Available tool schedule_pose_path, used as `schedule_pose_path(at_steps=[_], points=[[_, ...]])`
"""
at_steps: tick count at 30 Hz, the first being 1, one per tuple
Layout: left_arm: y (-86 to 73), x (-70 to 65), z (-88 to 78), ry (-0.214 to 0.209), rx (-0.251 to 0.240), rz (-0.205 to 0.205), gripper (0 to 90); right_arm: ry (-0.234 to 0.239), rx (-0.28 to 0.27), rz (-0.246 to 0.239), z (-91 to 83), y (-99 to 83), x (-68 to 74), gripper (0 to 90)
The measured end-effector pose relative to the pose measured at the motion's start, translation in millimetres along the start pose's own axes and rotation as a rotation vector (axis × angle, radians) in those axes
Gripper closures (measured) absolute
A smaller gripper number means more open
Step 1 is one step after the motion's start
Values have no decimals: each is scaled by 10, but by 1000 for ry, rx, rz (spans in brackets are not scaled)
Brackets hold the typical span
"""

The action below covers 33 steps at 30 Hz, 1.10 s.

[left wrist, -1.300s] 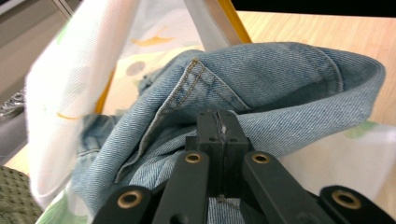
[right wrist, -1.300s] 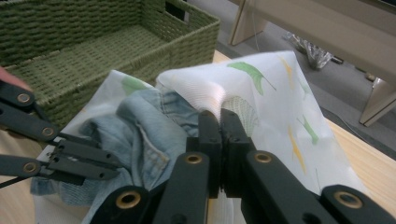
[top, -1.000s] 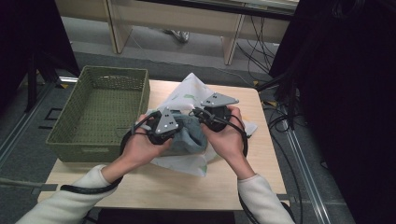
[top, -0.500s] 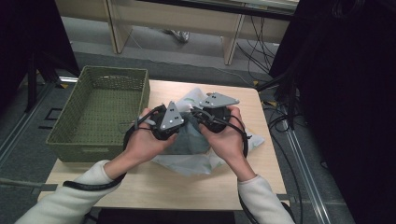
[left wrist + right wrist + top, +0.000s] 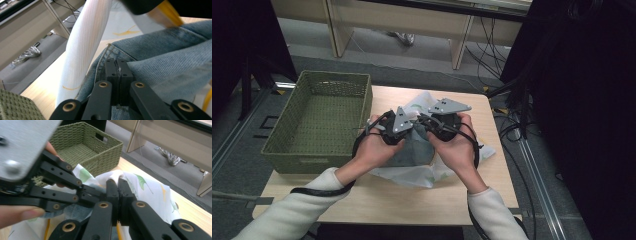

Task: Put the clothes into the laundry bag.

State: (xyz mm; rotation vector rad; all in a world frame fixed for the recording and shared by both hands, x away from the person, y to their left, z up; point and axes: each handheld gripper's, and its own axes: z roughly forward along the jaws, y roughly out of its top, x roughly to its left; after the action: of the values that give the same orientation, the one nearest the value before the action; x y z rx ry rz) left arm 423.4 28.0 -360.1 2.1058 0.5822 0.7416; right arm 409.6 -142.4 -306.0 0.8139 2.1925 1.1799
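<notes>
From the high view, both hands sit at the centre of the frame over a bundle of cloth on the wooden table (image 5: pixel 377 200); the left gripper (image 5: pixel 398 131) and right gripper (image 5: pixel 438 122) hide most of the denim garment (image 5: pixel 414 150), and their jaw tips are lost behind the hands. The white printed cloth (image 5: pixel 412 176) spreads out under it. The green woven basket (image 5: pixel 319 120) at centre left has nothing in it that I can see. In the left gripper view, the jaws are pressed together on a stitched denim edge at centre bottom, with a blurred white sleeve (image 5: pixel 85 42) crossing upper left. In the right gripper view, the jaws pinch a fold of the white cloth at centre; the left gripper blocks the left side.
</notes>
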Motion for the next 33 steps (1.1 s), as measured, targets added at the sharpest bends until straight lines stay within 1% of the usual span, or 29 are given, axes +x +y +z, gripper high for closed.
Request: schedule_pose_path(at_steps=[3,4,8,11,17,20,23,25,26,29,30,32,33], points=[[-4,-39,70,3,-2,9,892,-3,7,8,15,-16,-12,900],[-13,-53,94,4,-2,10,891,-4,9,19,16,-20,-12,900],[-66,-97,209,1,0,3,890,-11,1,15,2,-13,-29,900],[-119,-139,305,-7,17,6,889,-13,4,21,9,-25,-48,900],[-206,-190,491,-33,35,-8,885,-23,12,31,28,-44,-73,900],[-220,-184,532,-48,40,3,873,-27,20,38,40,-64,-104,900],[-231,-161,534,-71,37,16,845,-25,33,47,56,-85,-129,900],[-243,-152,516,-78,32,12,805,-26,34,46,68,-92,-133,900],[-247,-144,496,-85,34,19,770,-25,36,45,71,-93,-135,900],[-278,-119,426,-73,13,26,620,-27,39,47,73,-99,-146,900],[-287,-105,396,-73,13,28,575,-29,40,51,74,-101,-146,900],[-309,-82,342,-79,13,32,493,-28,43,58,80,-103,-142,900],[-320,-69,309,-82,12,34,466,-28,42,52,85,-105,-143,900]])
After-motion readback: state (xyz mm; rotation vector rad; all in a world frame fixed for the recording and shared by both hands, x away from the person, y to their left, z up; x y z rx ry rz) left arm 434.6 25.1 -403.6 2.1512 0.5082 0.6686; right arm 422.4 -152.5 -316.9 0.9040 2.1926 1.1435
